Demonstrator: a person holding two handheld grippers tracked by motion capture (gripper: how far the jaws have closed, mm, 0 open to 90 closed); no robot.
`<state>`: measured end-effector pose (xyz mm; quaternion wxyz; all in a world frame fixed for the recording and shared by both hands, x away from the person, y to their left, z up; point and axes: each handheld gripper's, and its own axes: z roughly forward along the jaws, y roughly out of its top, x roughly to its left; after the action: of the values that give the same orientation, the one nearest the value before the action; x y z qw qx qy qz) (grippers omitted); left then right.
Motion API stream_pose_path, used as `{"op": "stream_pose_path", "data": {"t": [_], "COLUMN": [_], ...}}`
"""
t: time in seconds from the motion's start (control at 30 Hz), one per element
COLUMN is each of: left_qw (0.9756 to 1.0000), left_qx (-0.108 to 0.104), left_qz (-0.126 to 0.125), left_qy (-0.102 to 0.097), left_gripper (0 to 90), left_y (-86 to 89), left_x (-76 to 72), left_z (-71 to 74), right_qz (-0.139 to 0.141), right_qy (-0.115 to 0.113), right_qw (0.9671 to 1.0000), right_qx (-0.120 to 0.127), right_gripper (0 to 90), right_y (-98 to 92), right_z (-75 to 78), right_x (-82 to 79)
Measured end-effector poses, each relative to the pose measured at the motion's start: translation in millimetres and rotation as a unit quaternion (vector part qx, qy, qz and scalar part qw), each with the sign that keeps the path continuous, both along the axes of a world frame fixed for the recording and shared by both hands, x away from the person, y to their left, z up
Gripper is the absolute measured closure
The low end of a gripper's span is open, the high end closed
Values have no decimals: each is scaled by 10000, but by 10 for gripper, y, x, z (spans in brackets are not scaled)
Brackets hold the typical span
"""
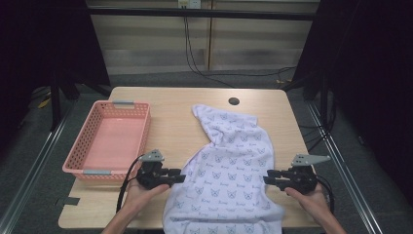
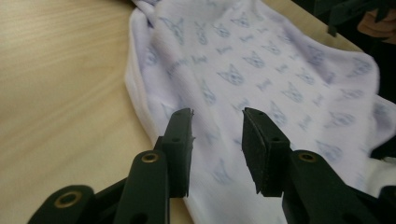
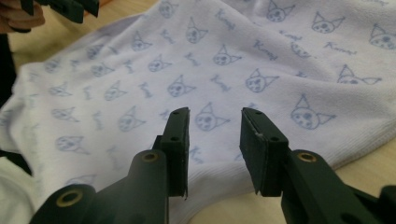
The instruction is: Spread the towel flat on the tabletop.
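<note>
A white cloth [image 1: 229, 165] printed with small blue cat faces lies spread over the near middle of the wooden table [image 1: 170, 112], its front end hanging over the edge. My left gripper [image 1: 181, 175] sits at the cloth's left edge, pointing right. In the left gripper view the jaws [image 2: 217, 116] stand open above the cloth [image 2: 261, 70] with nothing pressed between them. My right gripper [image 1: 267, 176] is at the cloth's right edge, pointing left. Its jaws [image 3: 215, 114] are likewise open over the cloth [image 3: 233, 56], near the hem.
A pink plastic basket [image 1: 83, 141] with nothing in it stands at the table's left side. A round cable hole [image 1: 234, 101] is at the far middle. Bare wood lies between basket and cloth. Dark curtains and metal rails flank the table.
</note>
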<state>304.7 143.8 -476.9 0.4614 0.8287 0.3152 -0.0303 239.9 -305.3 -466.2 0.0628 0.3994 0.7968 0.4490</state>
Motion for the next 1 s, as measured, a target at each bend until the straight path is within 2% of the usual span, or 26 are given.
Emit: {"op": "stream_pose_path", "data": {"t": [0.03,0.1,0.17,0.23,0.27,0.33,0.4,0.47,0.53,0.57,0.63,0.67,0.77,0.87,0.93,1.0], "left_qw": [9997,9995,9988,9983,9975,9967,9975,9990,9997,9998,9995,9995,9992,9991,9987,9986], "left_qx": [150,215,381,521,660,813,699,422,228,171,-159,-164,-209,-300,-394,-404], "left_qz": [99,222,288,239,197,52,55,104,76,115,259,280,329,262,181,72], "left_qy": [-148,-61,-104,-82,-120,-56,62,138,35,-29,-3,-30,80,174,279,321], "left_gripper": [613,581,558,554,568,718,879,885,886,886,886,886,886,885,883,881], "left_y": [-46,-101,-142,-177,-188,-199,-175,-113,-20,23,183,235,409,518,574,624], "left_x": [82,213,282,324,327,326,309,263,183,145,20,-27,-258,-482,-632,-794], "left_z": [-22,-75,-123,-181,-199,-230,-237,-156,-32,10,97,114,118,105,103,99], "right_qz": [-2,21,49,114,106,118,98,83,-54,-51,-74,1,195,582,755,976], "right_qy": [-5,39,100,155,190,193,183,151,189,191,232,309,472,569,666,705], "right_qw": [10000,9999,9994,9985,9978,9969,9960,9956,9943,9943,9943,9947,9944,9916,9905,9886], "right_qx": [-59,-167,-317,-519,-631,-751,-866,-926,-1051,-1043,-1042,-985,-930,-1000,-939,-906], "right_gripper": [619,609,593,585,577,577,577,602,670,726,835,877,900,900,900,900], "right_y": [11,50,90,134,152,175,187,184,184,177,157,139,132,141,148,162], "right_z": [-16,-72,-133,-203,-231,-268,-289,-301,-302,-302,-301,-304,-290,-254,-224,-196], "right_x": [33,116,162,188,189,193,192,191,177,175,168,158,94,-35,-146,-274]}}
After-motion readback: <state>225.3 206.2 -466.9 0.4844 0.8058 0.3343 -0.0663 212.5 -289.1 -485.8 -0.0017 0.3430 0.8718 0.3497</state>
